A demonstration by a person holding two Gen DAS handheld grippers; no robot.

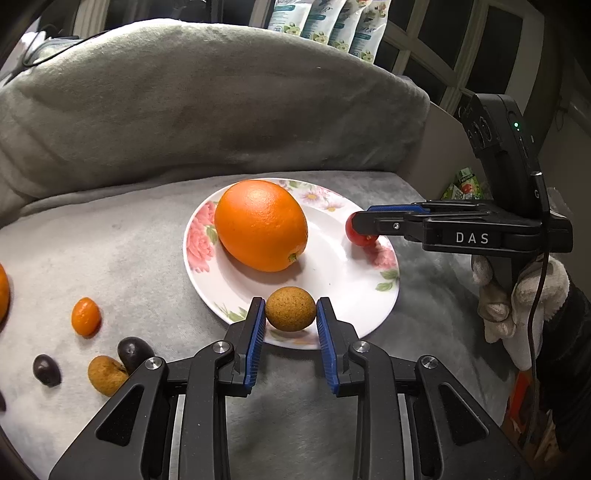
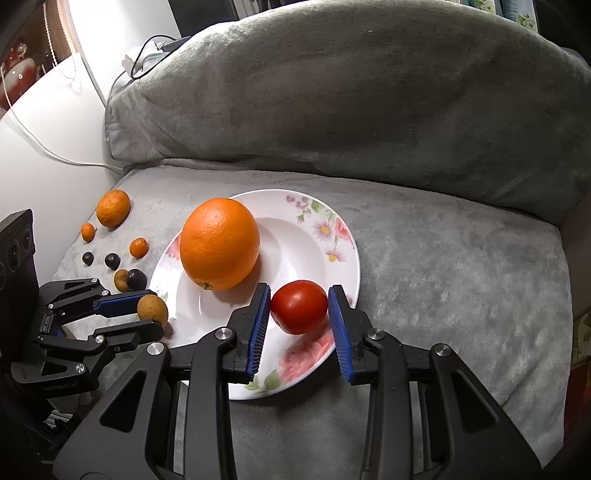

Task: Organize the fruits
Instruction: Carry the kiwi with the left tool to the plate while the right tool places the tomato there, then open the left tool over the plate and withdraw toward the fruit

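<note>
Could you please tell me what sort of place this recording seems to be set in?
Probably a home living room: the floral plate rests on a sofa seat under a grey plush blanket, with a backrest cushion behind and paned windows beyond.

A grey plush blanket [image 2: 424, 240] covers the seat and backrest, with white cables [image 2: 44, 147] at ten o'clock and printed packets [image 1: 328, 22] at twelve.

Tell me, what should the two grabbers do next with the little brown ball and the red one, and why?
Probably open the fingers and let both go. The left gripper holds the brown fruit over the near edge of the plate, and the right gripper holds the red tomato just above the plate, beside the big orange. Both look ready to set down.
</note>
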